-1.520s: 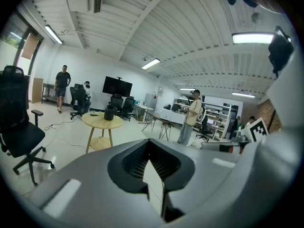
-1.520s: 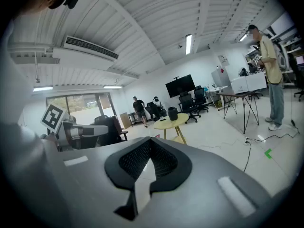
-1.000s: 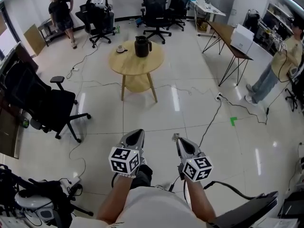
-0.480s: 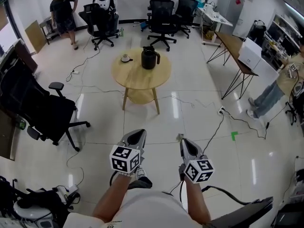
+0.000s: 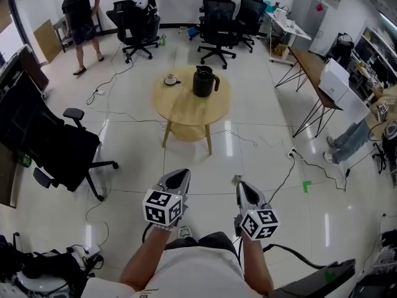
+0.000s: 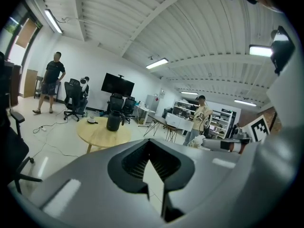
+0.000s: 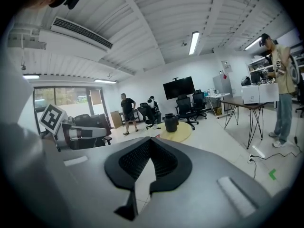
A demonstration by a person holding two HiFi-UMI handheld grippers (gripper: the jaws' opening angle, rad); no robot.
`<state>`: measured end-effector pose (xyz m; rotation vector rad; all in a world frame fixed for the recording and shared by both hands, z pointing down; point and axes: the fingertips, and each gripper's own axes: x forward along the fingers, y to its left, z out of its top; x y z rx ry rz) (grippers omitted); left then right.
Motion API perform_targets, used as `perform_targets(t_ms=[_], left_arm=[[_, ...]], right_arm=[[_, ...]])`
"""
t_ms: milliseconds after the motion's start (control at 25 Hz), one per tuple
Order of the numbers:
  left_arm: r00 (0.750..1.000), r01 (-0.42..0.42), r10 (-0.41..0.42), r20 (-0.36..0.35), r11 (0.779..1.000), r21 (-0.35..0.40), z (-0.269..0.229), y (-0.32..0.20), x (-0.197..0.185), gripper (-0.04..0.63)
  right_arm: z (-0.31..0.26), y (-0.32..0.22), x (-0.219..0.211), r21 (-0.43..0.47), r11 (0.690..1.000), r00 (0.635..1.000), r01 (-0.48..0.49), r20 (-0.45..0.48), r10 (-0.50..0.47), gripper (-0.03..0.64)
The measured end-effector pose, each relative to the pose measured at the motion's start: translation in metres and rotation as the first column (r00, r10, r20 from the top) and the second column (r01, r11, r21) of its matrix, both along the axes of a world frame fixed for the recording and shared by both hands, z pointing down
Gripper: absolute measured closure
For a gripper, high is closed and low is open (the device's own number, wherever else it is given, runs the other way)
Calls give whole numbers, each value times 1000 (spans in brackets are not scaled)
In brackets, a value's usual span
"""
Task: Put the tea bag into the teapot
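Left gripper (image 5: 178, 175) and right gripper (image 5: 237, 182) are held low over the floor (image 5: 260, 148), side by side, each with its jaws pressed together at the tips and nothing between them. The black teapot (image 5: 204, 81) stands upright on the round wooden counter (image 5: 186, 107), well ahead of both. A cup on a saucer (image 5: 170, 79) sits near it to the left; the tea bag is too small to make out.
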<state>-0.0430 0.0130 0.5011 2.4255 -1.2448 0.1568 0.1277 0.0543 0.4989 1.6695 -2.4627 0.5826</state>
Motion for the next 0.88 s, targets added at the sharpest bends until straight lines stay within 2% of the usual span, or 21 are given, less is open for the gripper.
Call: perform_targets(t_ms=[400,880], left_arm=[[1000,14,-14,2,999,-28,9,-46,4,584],[997,71,-71,22,997,14,-6,-159,33,583]], right_arm=[[8,-50,-1,-26,999,1000,23,12,-22,615],[-2,-183,19,10,994,994,109,30,-109,615]])
